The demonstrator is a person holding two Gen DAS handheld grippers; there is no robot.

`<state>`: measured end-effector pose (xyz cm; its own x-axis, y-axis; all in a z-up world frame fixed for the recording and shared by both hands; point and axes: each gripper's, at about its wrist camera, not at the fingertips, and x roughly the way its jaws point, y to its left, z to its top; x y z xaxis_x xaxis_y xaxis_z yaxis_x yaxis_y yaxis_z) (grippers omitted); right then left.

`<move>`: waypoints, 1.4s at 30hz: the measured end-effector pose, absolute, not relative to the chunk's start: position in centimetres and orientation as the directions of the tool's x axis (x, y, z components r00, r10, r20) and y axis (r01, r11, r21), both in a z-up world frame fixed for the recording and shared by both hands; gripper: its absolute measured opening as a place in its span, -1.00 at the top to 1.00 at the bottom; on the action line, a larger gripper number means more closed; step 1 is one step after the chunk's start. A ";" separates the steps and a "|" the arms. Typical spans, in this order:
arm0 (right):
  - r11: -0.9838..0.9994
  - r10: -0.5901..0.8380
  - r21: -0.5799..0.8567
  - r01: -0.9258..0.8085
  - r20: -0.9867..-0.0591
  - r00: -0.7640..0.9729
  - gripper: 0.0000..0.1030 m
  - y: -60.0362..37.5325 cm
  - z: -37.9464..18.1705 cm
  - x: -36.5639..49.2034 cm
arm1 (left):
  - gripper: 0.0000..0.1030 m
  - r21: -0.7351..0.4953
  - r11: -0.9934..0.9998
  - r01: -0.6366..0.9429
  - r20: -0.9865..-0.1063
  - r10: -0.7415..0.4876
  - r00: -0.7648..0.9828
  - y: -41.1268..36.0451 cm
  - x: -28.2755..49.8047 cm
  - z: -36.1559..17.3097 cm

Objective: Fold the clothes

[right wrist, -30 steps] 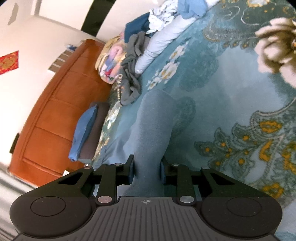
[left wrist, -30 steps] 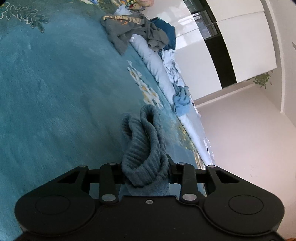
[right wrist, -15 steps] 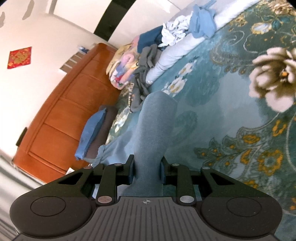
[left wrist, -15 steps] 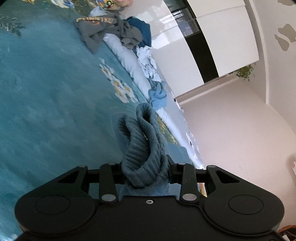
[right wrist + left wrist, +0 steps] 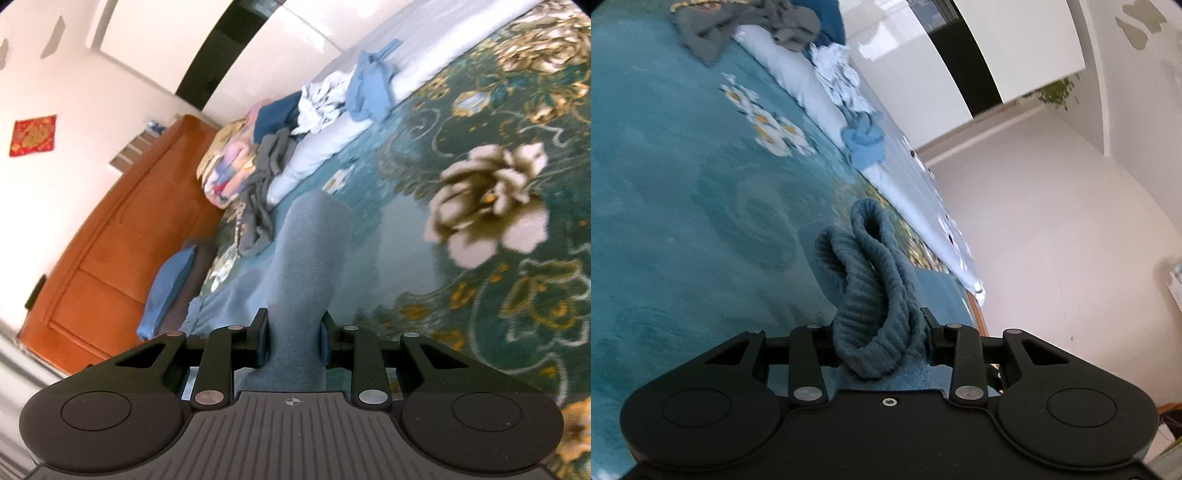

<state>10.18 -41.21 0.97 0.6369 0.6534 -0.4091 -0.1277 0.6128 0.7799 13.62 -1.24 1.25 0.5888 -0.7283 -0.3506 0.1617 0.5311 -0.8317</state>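
Left wrist: jaws clamp blue knit garment [image 5: 875, 306] (ribbed edge)

Home bedroom: bed [image 5: 480, 302], wooden headboard [image 5: 122, 258], strewn clothes [image 5: 266, 177].

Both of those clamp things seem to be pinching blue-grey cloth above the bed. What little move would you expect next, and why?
Probably spread the two apart to pull the cloth taut before laying it flat. The left gripper pinches a bunched ribbed hem, the right gripper a smooth fold of the blue-grey garment, and it hangs slack over the teal bedspread, still crumpled.
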 end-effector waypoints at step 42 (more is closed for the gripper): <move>0.710 0.394 0.704 0.019 -0.420 0.818 0.54 -66.3 4.7 5.3 | 0.33 -0.757 0.462 0.462 -0.382 -0.886 0.262 -31.4 17.7 6.1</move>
<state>5.26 -66.31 4.66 0.8179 0.3937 -0.4196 0.0191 0.7103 0.7036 17.71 -31.40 6.11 0.2621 -0.8864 -0.3816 0.4623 0.4625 -0.7566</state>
